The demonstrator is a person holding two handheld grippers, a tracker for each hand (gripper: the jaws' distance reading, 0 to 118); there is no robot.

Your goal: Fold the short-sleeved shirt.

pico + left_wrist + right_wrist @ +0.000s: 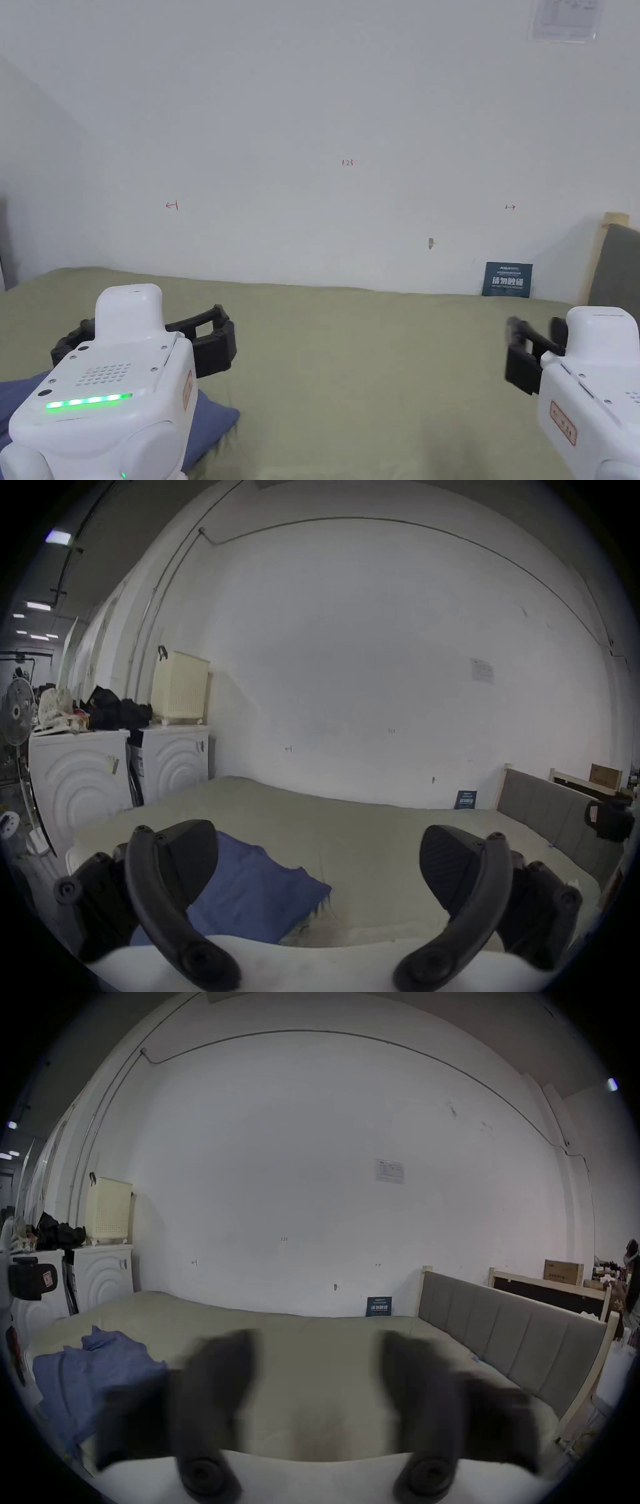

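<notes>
On the bed: an olive-green bedsheet (350, 375) is stretching back to a white wall (312, 125), with nothing lying across its middle.
Shirt: a blue short-sleeved shirt (93, 1376) is lying bunched at the near left part of the bed, partly hidden under the left tool in the head view; whether it is folded cannot be told.
Left tool (318, 854): it is hovering above the shirt's right edge with its jaws spread wide and nothing between them; a green light strip is glowing on its white housing.
Right tool (317, 1362): it is hanging over bare sheet, well apart from the shirt, its jaws blurred but standing apart and holding nothing.
Headboard (502, 1338): a grey padded panel in a pale wooden frame is running along the bed's right side.
Sign (507, 279): a small dark card is leaning against the wall at the bed's far edge.
Left of the bed: two white washing machines (79, 774) are carrying dark clothes and a cream laundry basket (180, 688).
</notes>
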